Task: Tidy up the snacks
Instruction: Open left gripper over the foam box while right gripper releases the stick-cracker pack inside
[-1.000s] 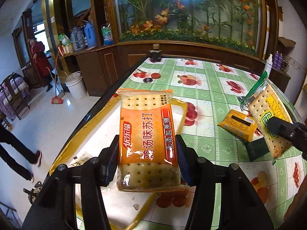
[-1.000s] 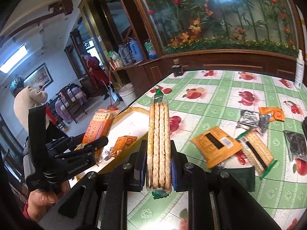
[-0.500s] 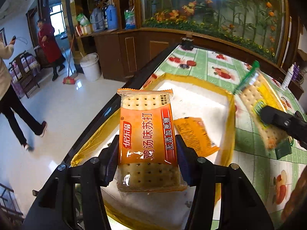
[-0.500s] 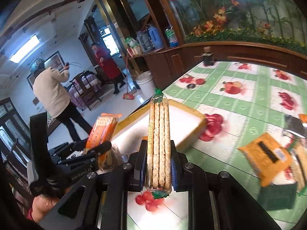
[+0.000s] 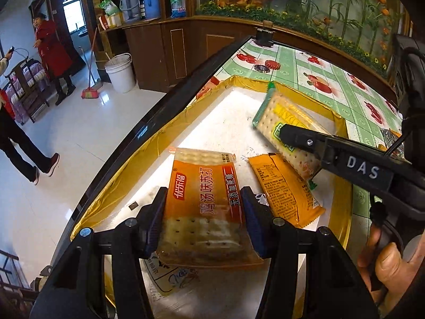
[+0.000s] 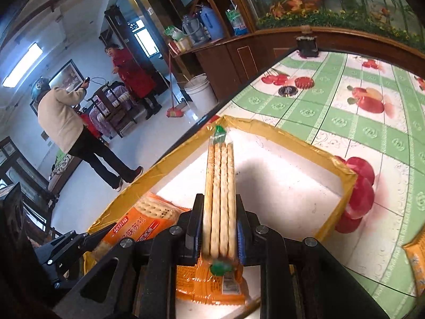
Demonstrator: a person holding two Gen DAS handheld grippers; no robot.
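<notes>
My left gripper (image 5: 203, 219) is shut on an orange cracker pack (image 5: 203, 199) and holds it over the near part of a shallow white tray with a gold taped rim (image 5: 124, 159). My right gripper (image 6: 220, 232) is shut on a green-trimmed cracker pack (image 6: 220, 186), held on edge over the same tray (image 6: 279, 130). In the left wrist view that green pack (image 5: 281, 119) hangs above the tray's right half. A small orange snack packet (image 5: 284, 188) lies flat in the tray between the two; it shows under my right gripper (image 6: 209, 284).
The tray sits at the left edge of a table with a green fruit-print cloth (image 6: 345, 101). A dark jar (image 6: 306, 43) stands at the far edge. Another orange packet (image 6: 417, 260) lies on the cloth at right. Two people (image 6: 66, 133) stand on the floor left.
Both grippers have moved left from over the tablecloth to over the tray, each still holding its cracker pack, and have come lower toward the tray floor.
</notes>
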